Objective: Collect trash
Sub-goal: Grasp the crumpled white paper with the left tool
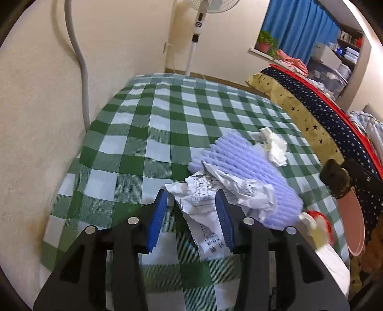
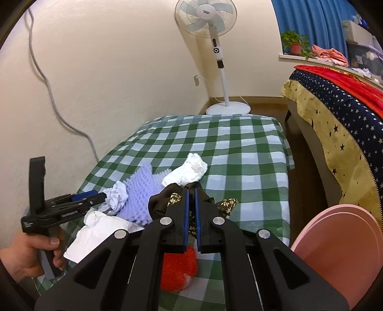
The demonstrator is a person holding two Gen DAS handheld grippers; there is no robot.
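**Left fingers astride paper, right pinching dark cloth**

Left gripper [image 1: 193, 210]: fingers spread, w/ crumpled printed paper [image 1: 215, 191] between them on the checked worktop [image 1: 148, 134], paper resting against purple foam [image 1: 244, 165]. Right gripper [image 2: 191, 210]: fingers pressed nearly together, pinching a dark floral cloth [image 2: 167, 198], prob. a bag. White tissue wad [image 2: 189, 171] lies just beyond the foam.

Cream walls [image 2: 119, 71] all round. A white pedestal fan [image 2: 205, 19] stands on the wooden floor [image 2: 263, 101]. Blue curtains [image 2: 318, 21] hang behind a potted plant [image 2: 295, 43].
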